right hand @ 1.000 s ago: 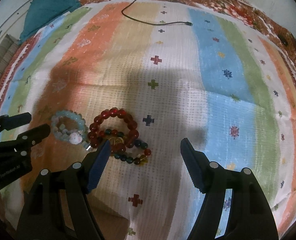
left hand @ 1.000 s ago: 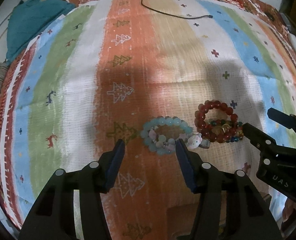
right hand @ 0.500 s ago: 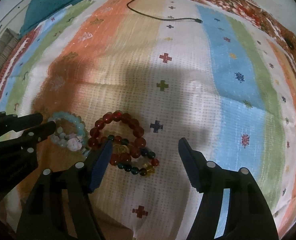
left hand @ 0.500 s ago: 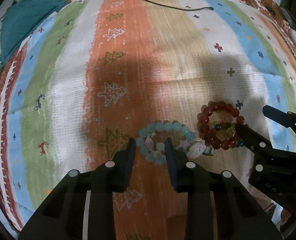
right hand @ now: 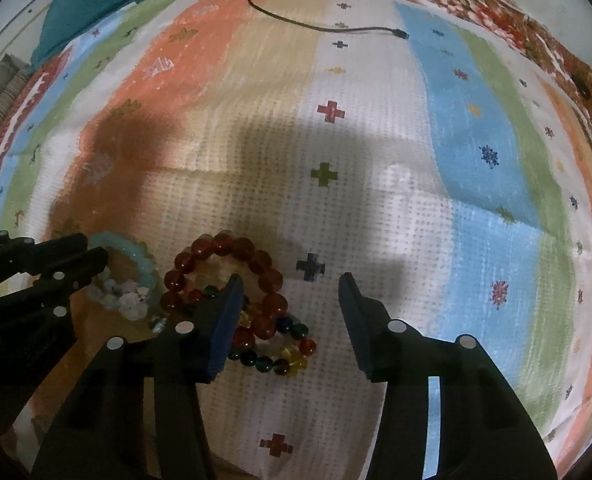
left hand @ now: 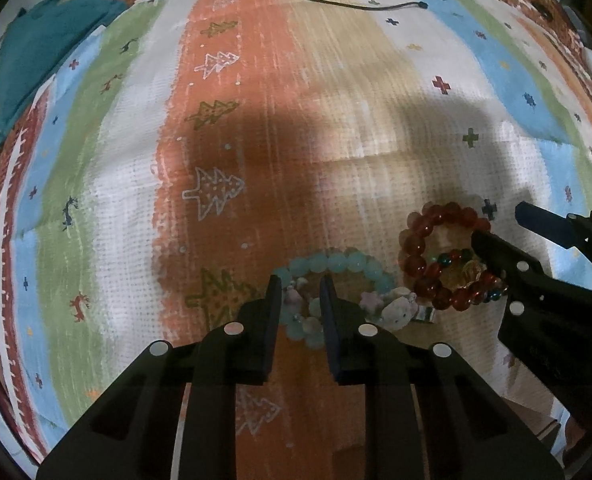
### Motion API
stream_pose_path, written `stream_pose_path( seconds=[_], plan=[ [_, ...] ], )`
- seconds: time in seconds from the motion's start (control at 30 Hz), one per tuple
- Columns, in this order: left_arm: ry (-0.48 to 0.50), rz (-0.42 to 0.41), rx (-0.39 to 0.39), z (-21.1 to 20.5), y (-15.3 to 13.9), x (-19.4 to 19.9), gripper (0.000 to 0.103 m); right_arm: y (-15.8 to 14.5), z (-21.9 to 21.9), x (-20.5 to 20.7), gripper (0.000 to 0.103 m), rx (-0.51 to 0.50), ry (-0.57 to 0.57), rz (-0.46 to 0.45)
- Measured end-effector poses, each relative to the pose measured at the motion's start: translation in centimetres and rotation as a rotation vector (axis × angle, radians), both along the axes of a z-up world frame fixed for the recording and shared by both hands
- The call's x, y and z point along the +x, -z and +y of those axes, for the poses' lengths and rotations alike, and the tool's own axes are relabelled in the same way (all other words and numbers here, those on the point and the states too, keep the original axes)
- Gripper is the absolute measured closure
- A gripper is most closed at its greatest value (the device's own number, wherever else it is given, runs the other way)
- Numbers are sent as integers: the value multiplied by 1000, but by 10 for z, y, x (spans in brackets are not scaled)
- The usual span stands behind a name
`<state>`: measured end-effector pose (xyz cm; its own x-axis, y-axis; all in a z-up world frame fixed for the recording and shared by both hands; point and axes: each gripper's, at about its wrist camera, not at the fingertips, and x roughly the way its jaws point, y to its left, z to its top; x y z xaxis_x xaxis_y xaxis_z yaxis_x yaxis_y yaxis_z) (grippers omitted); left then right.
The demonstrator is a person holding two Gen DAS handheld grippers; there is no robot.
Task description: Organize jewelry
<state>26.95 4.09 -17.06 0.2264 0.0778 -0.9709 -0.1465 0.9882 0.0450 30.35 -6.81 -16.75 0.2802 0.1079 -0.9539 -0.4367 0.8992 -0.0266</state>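
Note:
A pale blue bead bracelet (left hand: 335, 263) with white and pink charms lies on the striped cloth. My left gripper (left hand: 299, 286) has its fingers closed narrowly on the near side of this bracelet. A dark red bead bracelet (left hand: 419, 248) and a multicoloured bead bracelet (right hand: 284, 354) lie tangled just to the right. My right gripper (right hand: 290, 286) is open, its left finger over the red bracelet (right hand: 256, 256), its right finger on bare cloth. The blue bracelet also shows in the right wrist view (right hand: 136, 264), with the left gripper (right hand: 76, 256) on it.
The striped patterned cloth (left hand: 224, 128) covers the whole surface. A black cable (left hand: 335, 2) lies at the far side. A teal cloth (left hand: 48, 48) is bunched at the far left corner.
My left gripper's fingers have closed from wide open to a narrow grip on the blue bracelet. My right gripper has moved a little forward, its left finger now over the red bracelet.

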Motion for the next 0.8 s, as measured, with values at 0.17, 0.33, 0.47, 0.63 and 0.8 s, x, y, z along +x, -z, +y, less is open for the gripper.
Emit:
stream_pose_path(
  seconds=[0.17, 0.33, 0.47, 0.63, 0.8],
  plan=[
    [8, 8, 22, -8, 2, -1, 84, 7, 0, 1, 64, -6, -3, 12],
    [0, 13, 32, -9, 4, -2, 93, 10, 3, 0, 75, 1, -20, 12],
    [12, 16, 22, -8, 5, -1, 93, 12, 5, 0, 86, 5, -33, 17],
    [5, 12, 24, -10, 3, -1, 94, 10, 3, 1, 89, 30, -27, 23],
    [1, -14, -4, -4, -8, -4, 94, 3, 4, -3, 89, 30, -33, 8]
  ],
)
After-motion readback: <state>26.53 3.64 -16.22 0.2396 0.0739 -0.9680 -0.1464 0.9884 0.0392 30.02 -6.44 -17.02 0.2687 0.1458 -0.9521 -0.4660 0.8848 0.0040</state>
